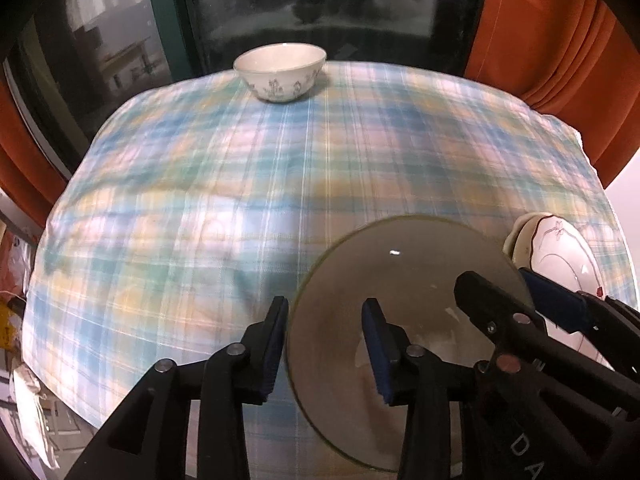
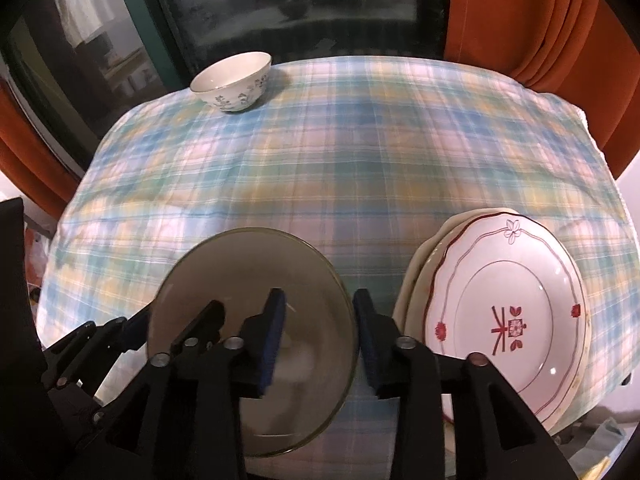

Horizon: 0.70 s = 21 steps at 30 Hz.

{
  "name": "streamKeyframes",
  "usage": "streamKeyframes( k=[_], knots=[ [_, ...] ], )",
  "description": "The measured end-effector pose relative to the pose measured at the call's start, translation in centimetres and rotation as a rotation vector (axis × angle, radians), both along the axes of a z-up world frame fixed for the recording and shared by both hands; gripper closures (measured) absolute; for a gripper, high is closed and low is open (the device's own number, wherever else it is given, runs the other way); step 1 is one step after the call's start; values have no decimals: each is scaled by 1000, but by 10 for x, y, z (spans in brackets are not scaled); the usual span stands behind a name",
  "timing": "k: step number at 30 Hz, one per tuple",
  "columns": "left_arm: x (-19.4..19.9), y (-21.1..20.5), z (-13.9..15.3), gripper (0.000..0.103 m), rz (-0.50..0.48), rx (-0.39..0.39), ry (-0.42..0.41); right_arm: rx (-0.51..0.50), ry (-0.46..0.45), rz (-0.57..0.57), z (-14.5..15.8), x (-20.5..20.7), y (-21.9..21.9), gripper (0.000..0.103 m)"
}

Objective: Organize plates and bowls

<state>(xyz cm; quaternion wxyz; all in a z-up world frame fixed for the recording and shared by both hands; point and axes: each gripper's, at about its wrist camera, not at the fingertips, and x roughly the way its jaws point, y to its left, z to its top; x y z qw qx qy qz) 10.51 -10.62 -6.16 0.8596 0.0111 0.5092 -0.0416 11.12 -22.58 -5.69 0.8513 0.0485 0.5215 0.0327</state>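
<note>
Straddling the smooth round glass bowl (image 2: pixel 256 332) rim — both grippers' padded jaws apart — on soft plaid cloth (image 2: pixel 320 152).

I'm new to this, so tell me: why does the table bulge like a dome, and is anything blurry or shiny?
Left wrist view: fisheye lens bends the checked tablecloth into a dome, its pattern smeared; a glare spot sits in the glass bowl. Right wrist view: same bulge, with small highlights on the top plate.

Pastel plaid tablecloth (image 2: pixel 320 152), red-trimmed white plate (image 2: pixel 508 320), seemingly olive-tinted glass bowl (image 2: pixel 240 280), blue-flowered white bowl (image 2: pixel 232 80).
</note>
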Motion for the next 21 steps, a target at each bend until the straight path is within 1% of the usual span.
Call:
streamKeyframes(
  k=[1, 3, 4, 5, 7, 13, 15, 21],
  knots=[
    [0, 1, 2, 62, -1, -2, -4, -8, -13, -3, 3, -1, 1, 54],
    [-1, 4, 9, 34, -8, -25, -17, -11, -34, 2, 9, -2, 3, 41],
    [-2, 4, 14, 32, -12, -22, -33, 8, -43, 3, 12, -2, 3, 33],
    [-3, 5, 17, 32, -17, -20, -43, 18, -52, 1, 14, -3, 3, 30],
    [-2, 6, 22, 29, -26, -28, -49, 13, -74, 8, 20, -1, 7, 29],
    [9, 20, 40, 24, -8, -33, -92, 9, -111, 26, 38, 7, 17, 23],
    [15, 25, 45, 21, -1, -31, -104, 12, -123, 35, 43, 14, 23, 23],
    [42, 43, 59, 21, -7, -20, -139, 12, -151, 19, 56, 39, 41, 18]
  ],
)
